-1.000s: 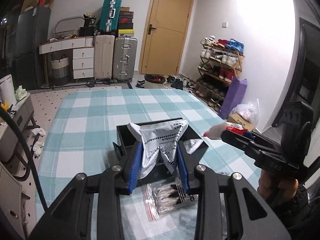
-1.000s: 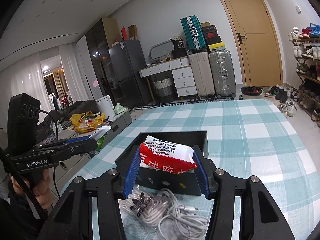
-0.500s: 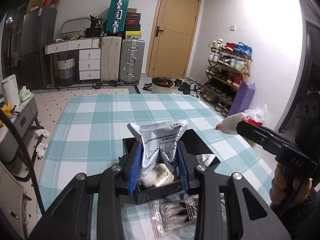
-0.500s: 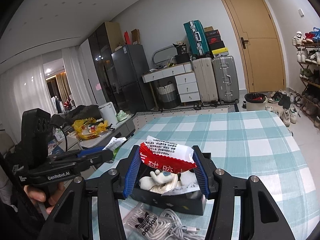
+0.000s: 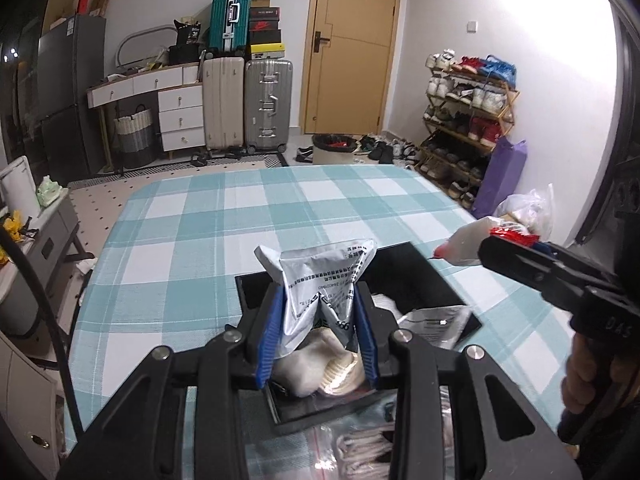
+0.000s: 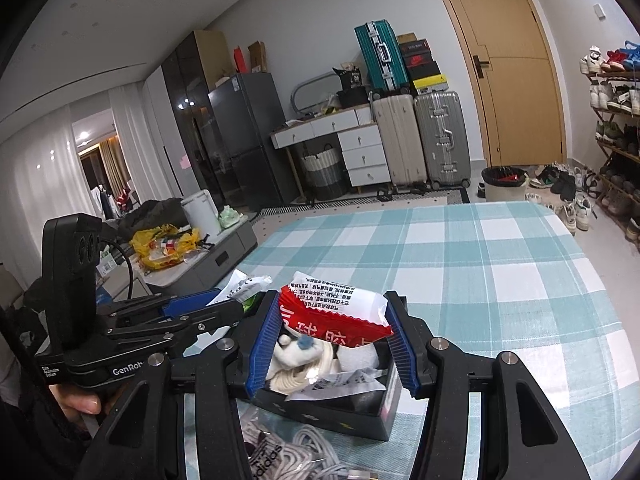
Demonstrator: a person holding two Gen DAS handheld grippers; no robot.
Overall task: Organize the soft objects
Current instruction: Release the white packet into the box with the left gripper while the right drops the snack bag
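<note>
Left wrist view, left to right.

- Counter (image 5: 192, 240): teal-and-white check cloth, filling the middle of the frame.
- Left claw (image 5: 318, 334): at 6 o'clock, blue pads narrowed and pressing the crumpled silver packet (image 5: 320, 280), which stands up between them above the black box (image 5: 420, 276).
- Black box: open-topped, on the counter directly behind and beneath the left claw. Inside, a cream soft toy (image 5: 320, 368) under the packet and a flat grey sachet (image 5: 434, 318) toward 4 o'clock.
- Clear zip bag (image 5: 356, 448): on the counter at 6 o'clock, just in front of the box, holding white cords; partly hidden by the claw's frame.
- Right claw (image 5: 496, 240): entering at 3 o'clock, carrying a pouch that juts toward the box; a hand (image 5: 580, 380) grips its handle.

Right wrist view, left to right.

- Left claw (image 6: 216, 304): at 9 o'clock, silver packet (image 6: 240, 286) showing at its tip.
- Right claw (image 6: 334, 332): at 6 o'clock, pads at a moderate gap and clamped on the red-and-white pouch (image 6: 336, 312), held over the black box (image 6: 340, 416).
- Box contents seen here: white soft toy (image 6: 300, 352) and printed sachet (image 6: 340, 384).
- Zip bag with cords (image 6: 288, 456): at 6 o'clock, in front of the box.
</note>
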